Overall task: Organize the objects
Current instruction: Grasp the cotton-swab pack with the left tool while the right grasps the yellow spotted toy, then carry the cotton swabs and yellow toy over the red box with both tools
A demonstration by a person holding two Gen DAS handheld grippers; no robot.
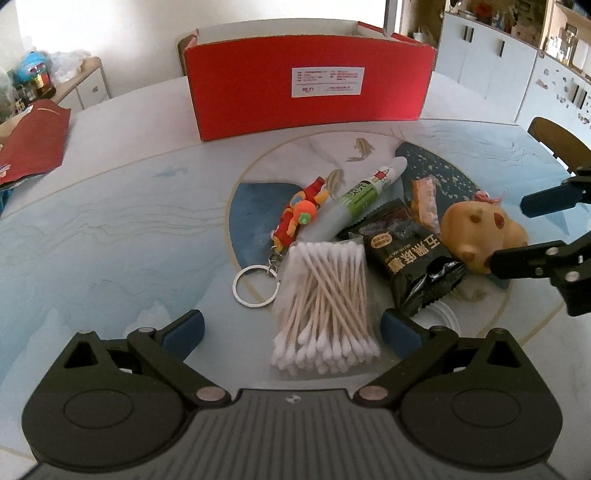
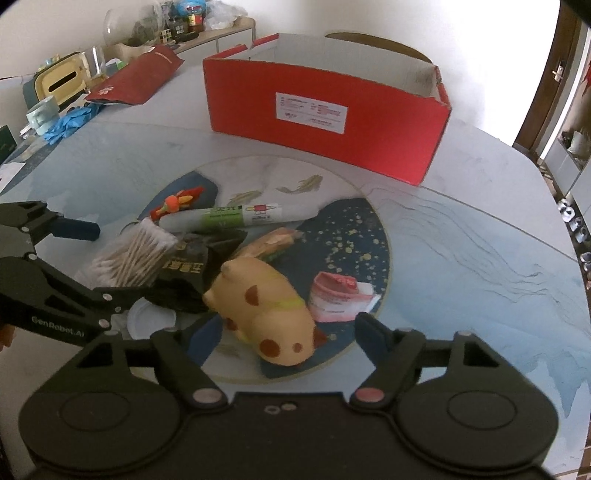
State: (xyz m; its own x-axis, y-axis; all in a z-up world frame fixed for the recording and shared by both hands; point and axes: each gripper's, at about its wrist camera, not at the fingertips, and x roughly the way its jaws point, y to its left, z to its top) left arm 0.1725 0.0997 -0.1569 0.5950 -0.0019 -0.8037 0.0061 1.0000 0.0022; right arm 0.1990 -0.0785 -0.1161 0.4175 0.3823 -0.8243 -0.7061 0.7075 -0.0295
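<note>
Marbled blue tabletop [image 1: 110, 229], open red cardboard box [image 1: 310, 96] at far edge. Left gripper [image 1: 291, 328] wide, straddling clear pack of cotton swabs [image 1: 325, 306]; right gripper [image 2: 275, 338] wide around tan spotted toy pig [image 2: 266, 306]. Suggest: centre fingers, close gently, lift clear.

Probably a home dining room: painted table [image 1: 110, 221], white cabinets [image 1: 491, 62], cluttered sideboard [image 2: 221, 35], wooden chair [image 1: 557, 142].

Each claw is matte black plastic: two round housings at the lower corners of the frame, linked arms with silver rivet heads, and dark blue pads on the fingertips [image 1: 186, 325]. White lettering "GenRobot.AI" marks the left claw [image 2: 64, 258] at mid-left of the right view.
</note>
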